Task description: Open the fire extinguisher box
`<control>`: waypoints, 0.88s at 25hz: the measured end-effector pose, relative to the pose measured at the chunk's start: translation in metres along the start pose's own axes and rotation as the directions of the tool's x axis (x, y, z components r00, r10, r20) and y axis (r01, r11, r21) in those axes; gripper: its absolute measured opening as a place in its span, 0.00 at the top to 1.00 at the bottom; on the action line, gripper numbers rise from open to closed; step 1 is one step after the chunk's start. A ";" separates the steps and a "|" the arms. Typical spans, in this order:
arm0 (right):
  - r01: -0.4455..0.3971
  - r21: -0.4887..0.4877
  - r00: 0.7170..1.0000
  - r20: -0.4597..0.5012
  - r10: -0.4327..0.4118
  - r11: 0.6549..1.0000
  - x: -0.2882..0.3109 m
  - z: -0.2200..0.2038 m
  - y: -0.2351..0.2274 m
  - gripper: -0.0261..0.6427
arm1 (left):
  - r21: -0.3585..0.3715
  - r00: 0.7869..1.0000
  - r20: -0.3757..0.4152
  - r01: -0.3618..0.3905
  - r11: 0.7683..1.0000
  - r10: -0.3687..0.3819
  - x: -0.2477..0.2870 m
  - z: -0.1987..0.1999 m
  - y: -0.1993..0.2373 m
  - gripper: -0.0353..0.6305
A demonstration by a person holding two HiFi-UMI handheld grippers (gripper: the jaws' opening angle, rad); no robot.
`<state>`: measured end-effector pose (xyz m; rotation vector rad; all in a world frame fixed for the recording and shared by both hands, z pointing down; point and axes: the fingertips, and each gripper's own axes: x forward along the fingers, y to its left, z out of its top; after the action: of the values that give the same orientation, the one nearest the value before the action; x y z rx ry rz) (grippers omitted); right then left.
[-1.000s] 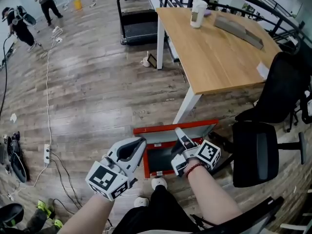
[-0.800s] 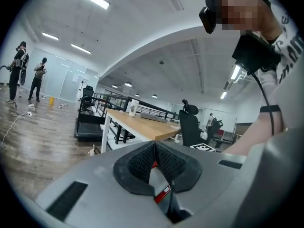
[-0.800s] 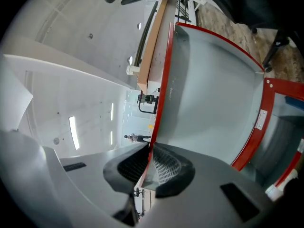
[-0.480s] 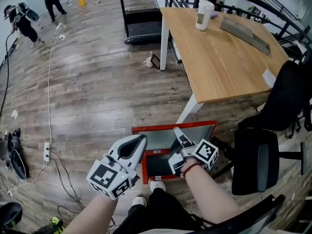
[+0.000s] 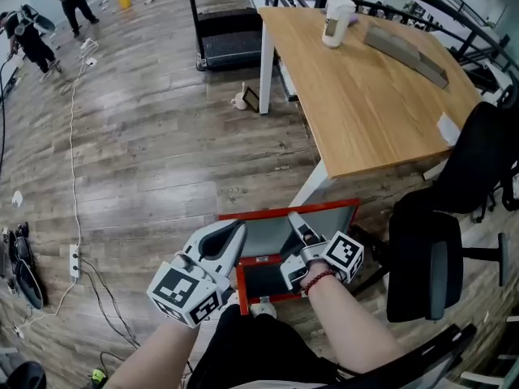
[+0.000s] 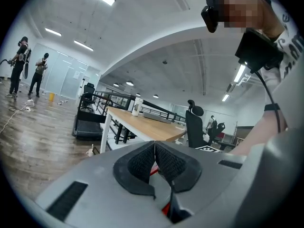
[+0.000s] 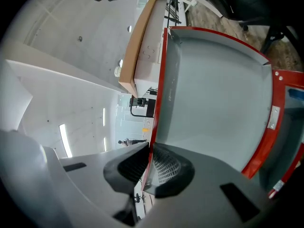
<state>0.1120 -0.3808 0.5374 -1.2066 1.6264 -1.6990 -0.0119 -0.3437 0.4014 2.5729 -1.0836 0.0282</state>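
The fire extinguisher box (image 5: 263, 278) lies on the floor (image 5: 162, 152) below both claws, its lid (image 7: 213, 94) raised. The lid looks like thin, stiff sheet metal, probably light on its hinge; its red edge suits gripping, and the right claw (image 7: 149, 148) pinches it there. The left claw (image 6: 155, 146) is clenched empty, alongside

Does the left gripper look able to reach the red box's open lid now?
Probably yes: the left gripper is close beside the lid, nothing stands between them, though its jaws are shut.
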 end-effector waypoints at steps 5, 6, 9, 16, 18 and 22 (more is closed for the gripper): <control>0.022 0.033 0.999 0.042 -0.024 0.999 0.010 0.005 -0.004 0.92 | 0.004 0.999 -0.022 0.028 1.000 -0.028 0.011 -0.001 0.012 0.94; 0.025 0.038 0.998 0.049 -0.027 0.999 0.012 0.006 -0.005 0.92 | 0.001 0.999 -0.028 0.029 1.000 -0.029 0.013 -0.003 0.014 0.94; 0.038 0.046 0.997 0.069 -0.041 0.998 0.017 0.009 -0.008 0.92 | -0.001 0.998 -0.047 0.031 1.000 -0.031 0.019 -0.007 0.022 0.94; 0.066 0.064 0.994 0.083 -0.072 0.996 0.033 0.014 -0.017 0.92 | -0.016 0.996 -0.081 0.021 1.000 -0.023 0.031 -0.017 0.044 0.94; 0.068 0.075 0.994 0.084 -0.075 0.995 0.038 0.016 -0.019 0.92 | 0.004 0.995 -0.098 0.034 0.999 -0.033 0.034 -0.021 0.045 0.94; 0.073 0.078 0.993 0.083 -0.080 0.994 0.045 0.020 -0.024 0.92 | -0.004 0.992 -0.124 0.030 1.000 -0.030 0.037 -0.031 0.052 0.94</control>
<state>0.1123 -0.4249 0.5703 -1.3022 1.4706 -1.7139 -0.0189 -0.3928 0.4524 2.5473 -0.9986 0.1773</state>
